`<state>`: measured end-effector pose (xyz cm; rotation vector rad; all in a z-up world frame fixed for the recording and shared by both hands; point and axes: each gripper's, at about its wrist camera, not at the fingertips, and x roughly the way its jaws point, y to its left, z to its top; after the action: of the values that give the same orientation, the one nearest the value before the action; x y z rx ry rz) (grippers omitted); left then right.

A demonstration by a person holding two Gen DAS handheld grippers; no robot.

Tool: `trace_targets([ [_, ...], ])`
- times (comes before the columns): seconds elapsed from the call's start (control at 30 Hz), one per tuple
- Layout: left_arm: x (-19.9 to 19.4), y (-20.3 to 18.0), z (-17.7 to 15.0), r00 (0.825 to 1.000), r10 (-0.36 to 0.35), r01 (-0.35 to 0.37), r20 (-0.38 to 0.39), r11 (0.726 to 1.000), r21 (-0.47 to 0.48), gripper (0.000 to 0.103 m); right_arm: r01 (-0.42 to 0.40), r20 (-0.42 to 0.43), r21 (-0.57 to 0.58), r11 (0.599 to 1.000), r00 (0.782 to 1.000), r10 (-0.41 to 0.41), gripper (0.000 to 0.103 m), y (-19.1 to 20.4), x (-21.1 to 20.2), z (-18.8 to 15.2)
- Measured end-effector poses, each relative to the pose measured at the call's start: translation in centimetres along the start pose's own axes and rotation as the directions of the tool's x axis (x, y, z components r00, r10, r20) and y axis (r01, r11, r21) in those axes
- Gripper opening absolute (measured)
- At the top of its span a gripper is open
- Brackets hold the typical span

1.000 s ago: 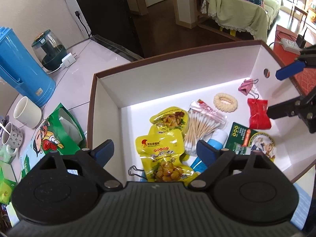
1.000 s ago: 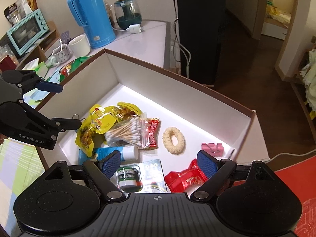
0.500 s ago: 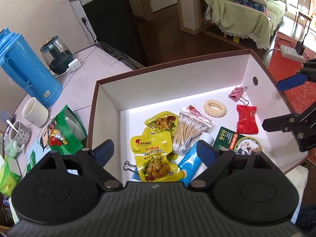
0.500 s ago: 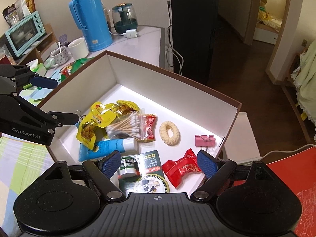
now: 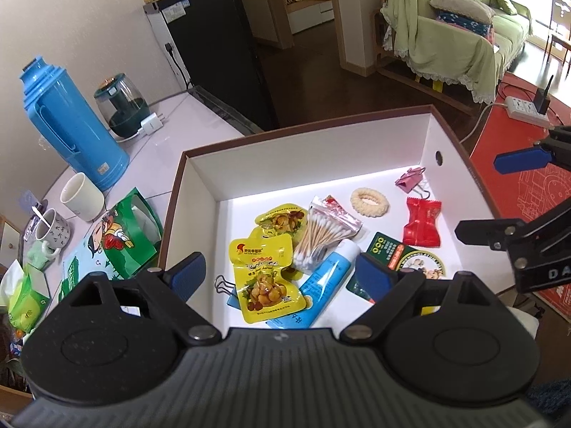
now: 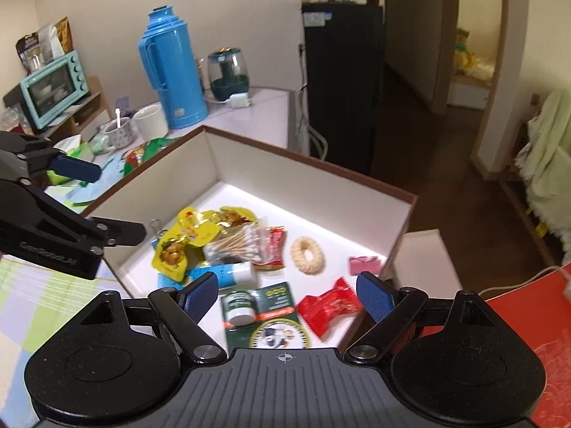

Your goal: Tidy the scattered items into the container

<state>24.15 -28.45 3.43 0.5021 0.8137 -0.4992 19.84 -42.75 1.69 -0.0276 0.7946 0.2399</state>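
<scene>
With both tools raised over the white, brown-rimmed cardboard box (image 5: 200, 192), the collecting step looks close to finished. The left tool (image 5: 278, 271) has its blue pads wide apart and carries nothing; the right tool (image 6: 287, 290) is likewise spread and empty. Inside the box lie yellow snack pouches (image 5: 266, 278), a clear bag of cotton swabs (image 5: 321, 235), a blue-and-white tube (image 5: 321, 285), a cream ring-shaped hair tie (image 5: 369, 202), a red candy wrapper (image 5: 422, 223) and a pink binder clip (image 5: 410, 180). On the bench at nine o'clock of the box rests a green cartoon-printed paper bag (image 5: 125, 235); whether it belongs in the box I cannot tell. Next, I judge, check the bench for stragglers.
</scene>
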Motion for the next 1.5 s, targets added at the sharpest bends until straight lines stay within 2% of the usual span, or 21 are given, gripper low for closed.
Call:
trace_targets([
  [0.03,-0.3,-0.2,0.0,1.000,0.002,-0.002,0.004,1.000,0.000,0.090,0.014,0.011,-0.003,1.000,1.000,-0.014,0.103,0.1,-0.3,-0.1],
  [0.1,-0.8,-0.7,-0.1,1.000,0.006,-0.006,0.012,1.000,0.002,0.090,0.050,0.056,-0.033,0.998,0.997,-0.048,0.103,0.5,-1.3,-0.5],
  [0.23,-1.5,-1.3,-0.4,1.000,0.002,-0.002,0.029,1.000,0.004,0.090,0.048,0.078,-0.060,0.997,0.996,-0.043,0.103,1.2,-2.5,-0.9],
  [0.63,-4.1,-0.6,-2.3,0.997,-0.027,0.026,0.075,1.000,0.017,0.090,0.109,0.045,0.023,0.994,0.993,-0.110,0.103,3.5,-5.0,-2.3],
  [0.93,-5.9,1.2,-4.5,0.996,-0.033,0.033,0.086,0.999,0.006,0.090,0.118,0.011,0.119,0.986,0.993,-0.120,0.103,5.9,-6.4,-3.3],
  [1.5,-7.9,2.9,-7.5,0.991,-0.075,0.073,0.115,0.997,0.022,0.090,0.192,-0.011,0.208,0.959,0.981,-0.194,0.103,9.1,-7.8,-5.1],
])
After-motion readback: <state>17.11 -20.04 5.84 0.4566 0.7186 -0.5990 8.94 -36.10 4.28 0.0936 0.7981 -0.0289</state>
